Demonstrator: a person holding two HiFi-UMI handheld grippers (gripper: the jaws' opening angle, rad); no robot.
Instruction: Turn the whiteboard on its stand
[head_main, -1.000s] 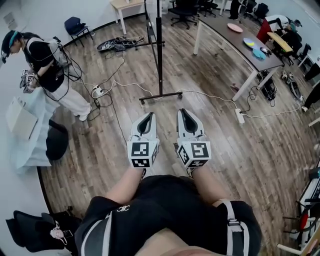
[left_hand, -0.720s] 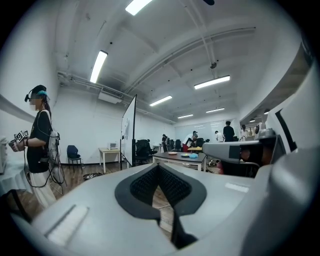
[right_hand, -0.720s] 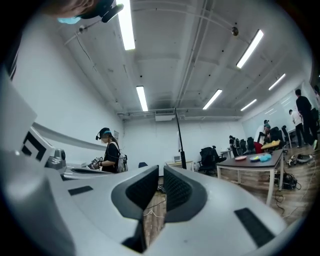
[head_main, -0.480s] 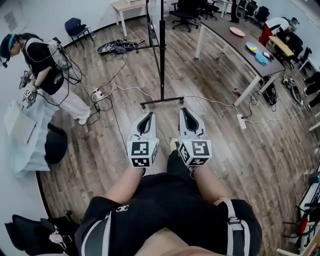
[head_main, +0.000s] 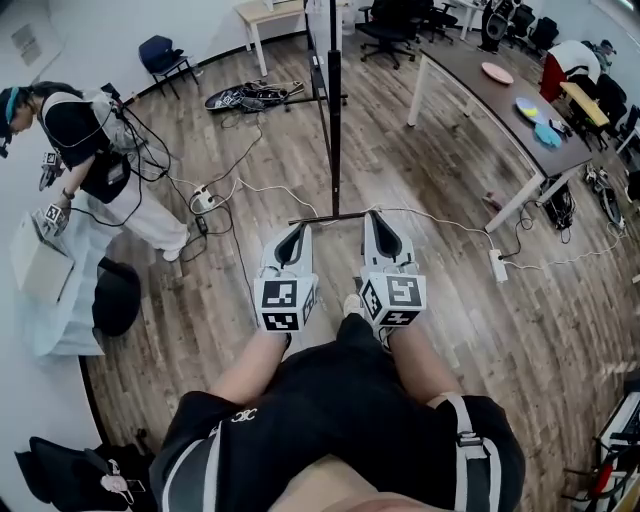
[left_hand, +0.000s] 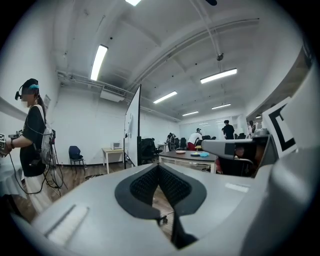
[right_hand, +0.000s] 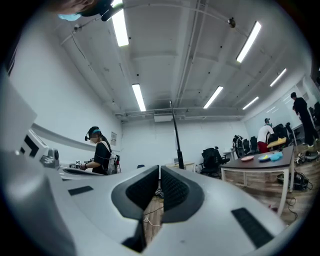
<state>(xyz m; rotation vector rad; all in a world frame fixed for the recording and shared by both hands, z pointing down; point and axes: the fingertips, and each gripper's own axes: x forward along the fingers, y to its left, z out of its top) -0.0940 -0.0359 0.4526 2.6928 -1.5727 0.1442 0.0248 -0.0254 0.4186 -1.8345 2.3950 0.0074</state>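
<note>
Whiteboard (head_main: 335, 120) at upper centre looks tall, rigid, likely top-heavy, so grip its side frame; left gripper (head_main: 296, 232) and right gripper (head_main: 377, 220) pressed together, empty.

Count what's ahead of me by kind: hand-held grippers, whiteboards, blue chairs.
Hand-held grippers: 2
Whiteboards: 1
Blue chairs: 1
Total: 4
</note>
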